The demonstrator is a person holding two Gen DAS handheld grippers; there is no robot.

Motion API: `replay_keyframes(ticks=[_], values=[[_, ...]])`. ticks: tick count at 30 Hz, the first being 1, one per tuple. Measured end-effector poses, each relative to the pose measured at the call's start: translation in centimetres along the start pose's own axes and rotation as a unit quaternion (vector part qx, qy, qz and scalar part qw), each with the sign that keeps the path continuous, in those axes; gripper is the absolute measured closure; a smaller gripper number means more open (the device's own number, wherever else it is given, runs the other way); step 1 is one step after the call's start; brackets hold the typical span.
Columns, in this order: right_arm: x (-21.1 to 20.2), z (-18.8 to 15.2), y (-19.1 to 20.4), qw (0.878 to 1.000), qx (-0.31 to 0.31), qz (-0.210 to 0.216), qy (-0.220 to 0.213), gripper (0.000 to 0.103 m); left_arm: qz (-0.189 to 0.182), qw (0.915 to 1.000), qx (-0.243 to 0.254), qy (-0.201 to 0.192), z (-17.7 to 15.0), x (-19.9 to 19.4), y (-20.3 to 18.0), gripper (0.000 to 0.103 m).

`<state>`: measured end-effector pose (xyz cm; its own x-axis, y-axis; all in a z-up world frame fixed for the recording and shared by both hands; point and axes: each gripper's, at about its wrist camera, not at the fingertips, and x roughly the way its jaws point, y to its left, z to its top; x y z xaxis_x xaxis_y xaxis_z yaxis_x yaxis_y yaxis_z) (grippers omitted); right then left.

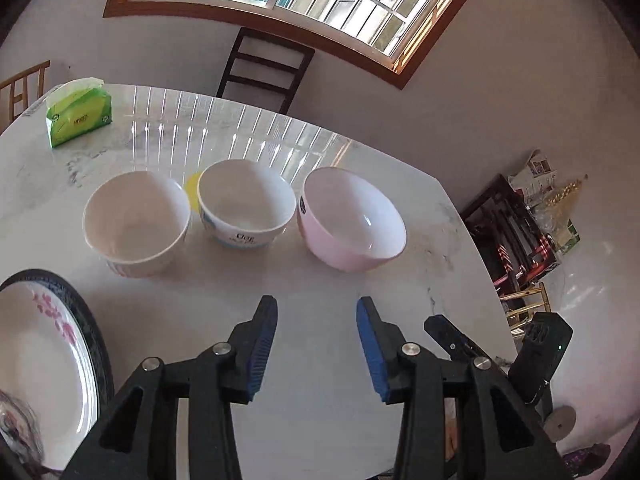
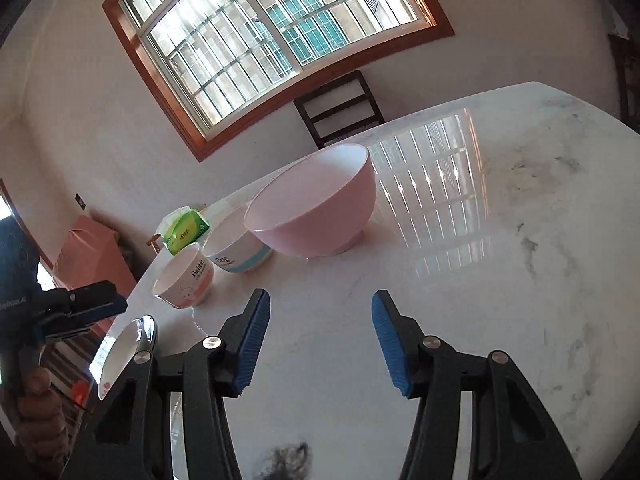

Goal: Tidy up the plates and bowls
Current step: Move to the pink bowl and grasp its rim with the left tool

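Both wrist views look down close — sharing three bowls (image 1: 244,204) (table (image 1: 320,360)).

marble table (image 1: 320,320), bowls (image 1: 244,204), plate (image 1: 48,352), tissue pack (image 1: 78,114)

Bare marble table (image 1: 320,360) in front of both grippers, unobstructed up to the bowls. Three bowls stand in a row across the far path: ribbed white bowl (image 1: 136,222), blue-banded bowl (image 1: 246,204), pink bowl (image 1: 352,220). Narrow gaps between them. Plate (image 1: 44,360) blocks near left. Far right of the tabletop free.
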<state>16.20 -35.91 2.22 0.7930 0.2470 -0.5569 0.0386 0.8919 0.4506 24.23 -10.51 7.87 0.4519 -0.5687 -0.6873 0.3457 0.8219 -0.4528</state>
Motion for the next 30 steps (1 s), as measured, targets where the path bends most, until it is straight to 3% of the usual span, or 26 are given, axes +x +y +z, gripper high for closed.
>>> replay_keyframes(ticks=[5, 10, 18, 26, 30], values=[[0.8, 5.3, -0.9, 0.999, 0.004, -0.002, 0.037, 0.052, -0.008, 0.9994, 0.004, 0.033, 6.8, 5.2, -1.3, 0.059], [4.1, 9.0, -0.7, 0.996, -0.016, -0.028, 0.080, 0.052, 0.020, 0.9961, 0.001, 0.086, 10.9, 11.4, -1.3, 0.059], [8.3, 11.2, -1.0, 0.990, -0.039, -0.063, 0.122, 0.059, 0.060, 0.9907, 0.024, 0.120, 12.3, 16.3, -1.0, 0.059], [10.8, 11.0, -1.2, 0.985, -0.037, -0.077, 0.153, 0.064, 0.107, 0.9803, 0.095, 0.136, 11.7, 18.3, -2.1, 0.059], [12.1, 10.3, -1.3, 0.980, -0.033, -0.084, 0.179, 0.075, 0.117, 0.9744, 0.125, 0.146, 11.8, 19.3, -2.6, 0.059]])
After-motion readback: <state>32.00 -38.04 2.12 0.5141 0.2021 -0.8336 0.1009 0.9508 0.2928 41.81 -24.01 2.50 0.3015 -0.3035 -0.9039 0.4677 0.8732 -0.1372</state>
